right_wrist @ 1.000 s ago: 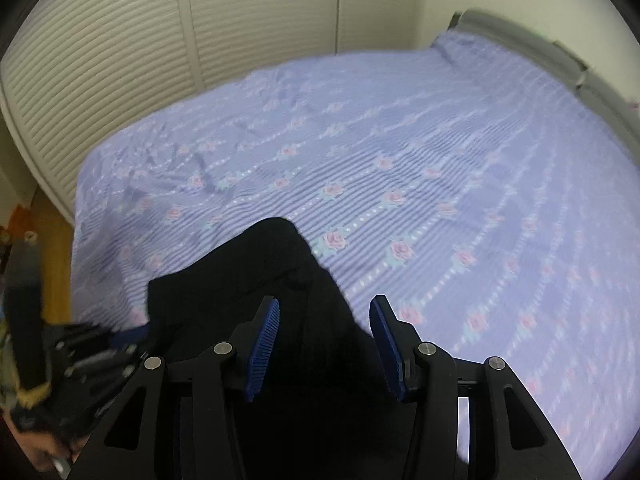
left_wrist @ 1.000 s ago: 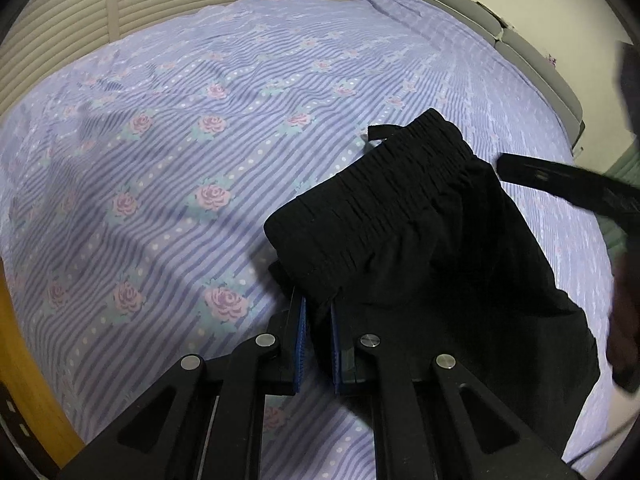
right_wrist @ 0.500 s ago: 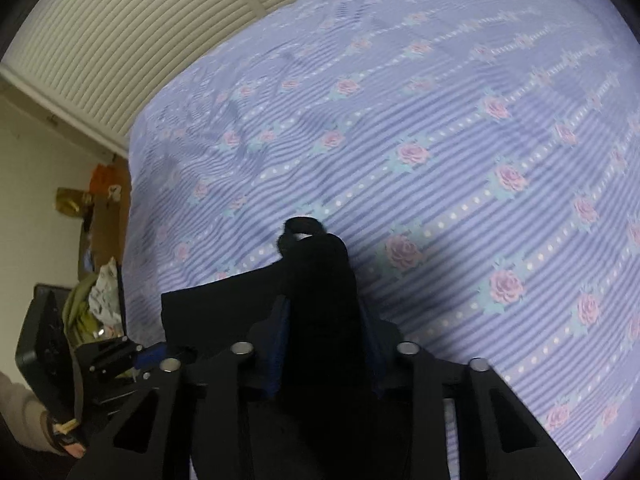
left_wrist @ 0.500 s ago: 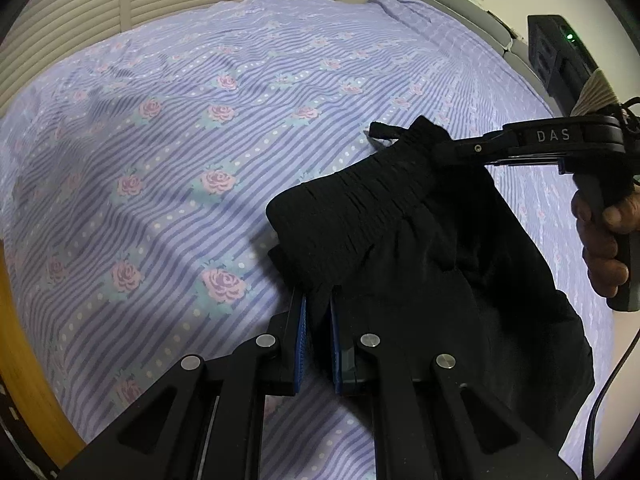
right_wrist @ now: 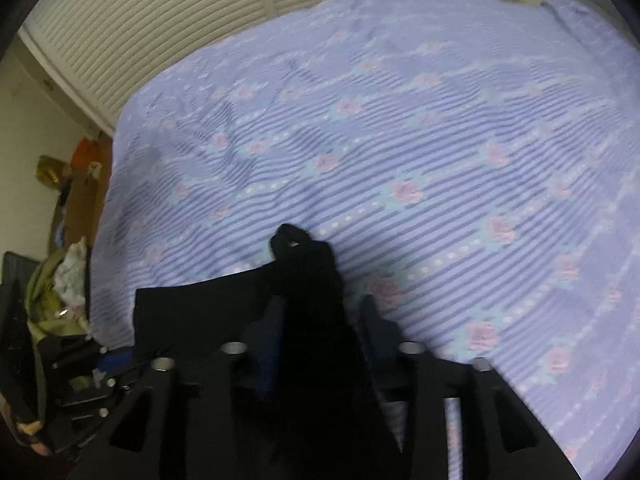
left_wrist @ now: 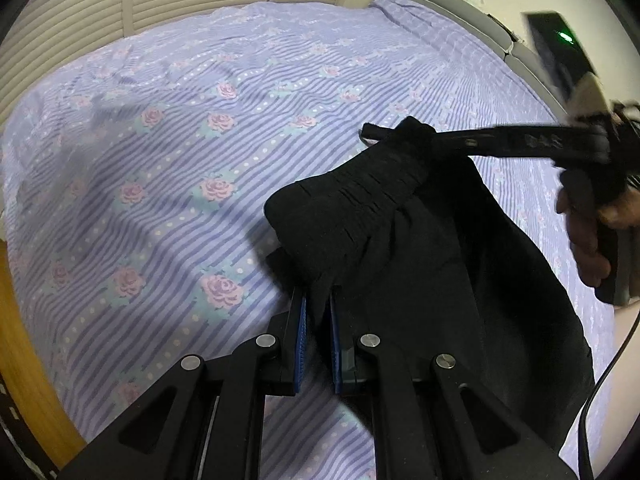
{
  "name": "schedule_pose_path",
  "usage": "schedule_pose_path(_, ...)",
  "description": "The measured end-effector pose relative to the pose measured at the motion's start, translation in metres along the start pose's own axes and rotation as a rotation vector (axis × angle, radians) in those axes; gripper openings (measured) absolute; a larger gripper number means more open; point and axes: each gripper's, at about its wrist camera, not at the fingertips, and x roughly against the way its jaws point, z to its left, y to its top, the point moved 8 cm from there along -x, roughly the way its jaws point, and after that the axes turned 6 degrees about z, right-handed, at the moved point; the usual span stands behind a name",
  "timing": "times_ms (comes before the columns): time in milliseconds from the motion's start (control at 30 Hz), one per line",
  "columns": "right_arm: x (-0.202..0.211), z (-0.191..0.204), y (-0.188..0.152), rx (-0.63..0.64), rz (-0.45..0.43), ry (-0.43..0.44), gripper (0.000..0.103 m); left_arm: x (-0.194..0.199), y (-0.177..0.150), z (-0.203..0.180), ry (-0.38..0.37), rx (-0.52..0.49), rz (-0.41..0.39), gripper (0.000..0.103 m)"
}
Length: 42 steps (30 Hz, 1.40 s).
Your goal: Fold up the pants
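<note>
1. So, progress check: the black pants (left_wrist: pixel 420 264) are bunched on the flowery purple bed (left_wrist: pixel 168 184), both waistband corners pinched up, nothing folded flat yet. I'd say it's early, with the actual folds all left to do.
2. Left gripper (left_wrist: pixel 318 332), low in its own view: fingers clenched tight on the near waistband corner, angled steeply down at the bed.
3. Right gripper (right_wrist: pixel 320 332), over on the right of the left view in the person's hand (left_wrist: pixel 588 236): it reaches in to the far waistband corner. Its fingers have just been opening, the cloth is between them, and the pads look to be off the fabric. It's blurry though.
</note>
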Motion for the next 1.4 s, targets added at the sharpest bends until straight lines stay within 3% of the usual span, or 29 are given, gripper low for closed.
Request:
schedule_pose_path(33, 0.011, -0.004, -0.004, -0.002, -0.031, -0.05, 0.069, 0.005, -0.001, 0.0, 0.003, -0.001, -0.005, 0.012)
schedule_pose_path(133, 0.04, -0.021, -0.028, -0.047, -0.057, -0.093, 0.069, 0.021, -0.003, -0.003, 0.008, -0.009, -0.026, 0.012)
schedule_pose_path(267, 0.073, -0.042, -0.074, -0.114, -0.074, -0.091, 0.069, 0.035, -0.015, -0.016, -0.005, -0.03, -0.031, 0.012)
schedule_pose_path(400, 0.08, -0.055, -0.119, -0.13, -0.026, -0.069, 0.068, 0.033, -0.041, -0.038, -0.035, -0.057, -0.002, 0.013)
schedule_pose_path(533, 0.067, -0.053, -0.141, -0.1, 0.022, -0.023, 0.064, 0.028, -0.065, -0.056, -0.05, -0.073, -0.004, 0.03)
schedule_pose_path(633, 0.049, -0.053, -0.149, -0.078, 0.07, 0.023, 0.041, 0.018, -0.08, -0.066, -0.03, -0.077, 0.009, 0.033)
schedule_pose_path(700, 0.038, -0.051, -0.151, -0.073, 0.096, 0.067, 0.013, 0.007, -0.089, -0.067, -0.008, -0.067, 0.038, 0.033)
schedule_pose_path(800, 0.032, -0.059, -0.152, -0.07, 0.099, 0.055, 0.004, -0.007, -0.093, -0.065, 0.016, -0.037, 0.053, 0.033)
schedule_pose_path(1033, 0.021, -0.084, -0.151, -0.043, 0.118, -0.028, 0.003, -0.017, -0.091, -0.07, 0.082, -0.043, 0.009, 0.035)
schedule_pose_path(1133, 0.036, -0.083, -0.147, -0.052, 0.061, -0.011, 0.004, -0.004, -0.091, -0.068, 0.076, -0.028, -0.018, 0.034)
schedule_pose_path(1167, 0.046, -0.084, -0.148, -0.061, 0.036, -0.007, 0.01, 0.003, -0.092, -0.067, 0.074, -0.023, -0.029, 0.034)
schedule_pose_path(1267, 0.081, -0.097, -0.16, -0.097, -0.042, -0.026, 0.048, 0.026, -0.096, -0.074, 0.051, -0.032, -0.06, 0.034)
schedule_pose_path(1400, 0.102, -0.112, -0.199, -0.103, -0.016, -0.043, 0.05, 0.034, -0.113, -0.109, -0.022, -0.105, -0.049, 0.034)
